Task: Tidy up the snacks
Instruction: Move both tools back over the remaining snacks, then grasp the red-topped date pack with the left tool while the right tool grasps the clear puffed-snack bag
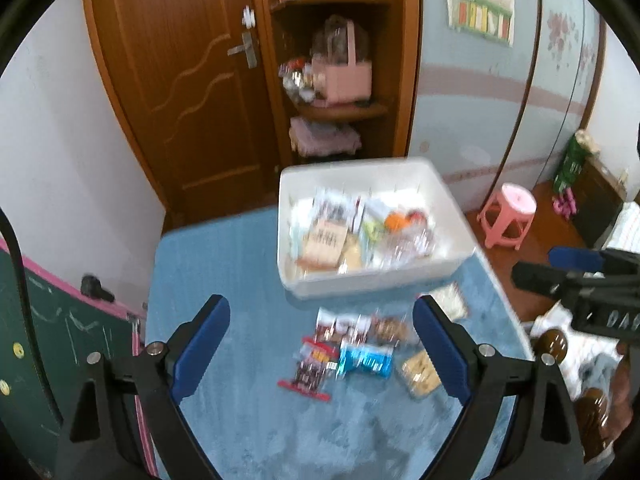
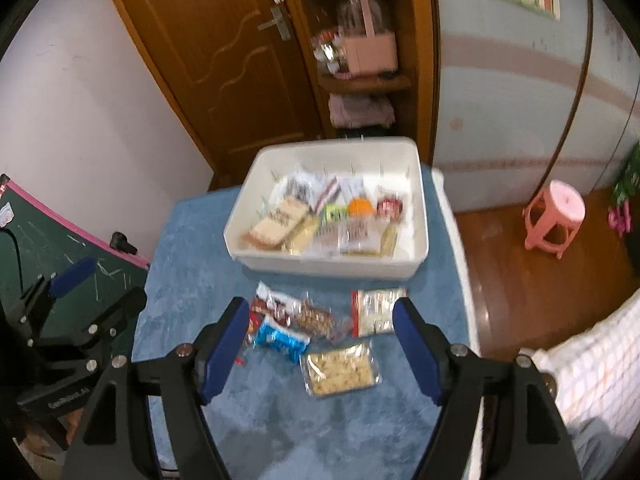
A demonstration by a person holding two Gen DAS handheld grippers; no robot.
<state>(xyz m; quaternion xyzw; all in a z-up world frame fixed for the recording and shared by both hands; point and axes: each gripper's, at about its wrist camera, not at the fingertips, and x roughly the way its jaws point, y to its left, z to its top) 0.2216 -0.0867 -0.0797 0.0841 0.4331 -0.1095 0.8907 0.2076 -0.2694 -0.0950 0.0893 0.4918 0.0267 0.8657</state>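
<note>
1. Loose snack packets in a cluster on the blue-covered table (image 2: 200,240), in front of the white bin (image 2: 396,272): blue foil packet (image 2: 282,339), clear pack of pale crackers (image 2: 340,368), red-edged white packet (image 2: 378,312), brown nut packet (image 2: 316,318), red-and-white wrapper (image 2: 272,305).
2. In the left wrist view, also a red-trimmed packet (image 1: 310,368) nearest the camera, just beside the blue foil packet (image 1: 366,360).
3. White bin (image 1: 372,280) behind the cluster, already holding many snacks, among them a tan biscuit pack (image 2: 276,224) and something orange (image 2: 361,207); contents blurred.
4. Right gripper (image 2: 321,354) above the near side of the cluster, fingers (image 2: 224,348) spread wide, holding nothing; cracker pack and blue foil packet seen between them, red-edged packet just inside the right-hand finger.
5. Left gripper (image 1: 322,354) likewise with fingers (image 1: 202,346) spread wide and empty; red-trimmed packet, blue foil packet and cracker pack (image 1: 420,372) framed between them.
6. Each gripper visible at the edge of the other's view, well apart from the snacks.
7. Nothing between fingers and packets; packets touching or overlapping one another.
8. Beyond the table: wooden door (image 1: 192,80), corner shelf with a pink basket (image 1: 344,76), pink stool (image 2: 554,216) on the wooden floor, green chalkboard (image 1: 48,340) to the left.
</note>
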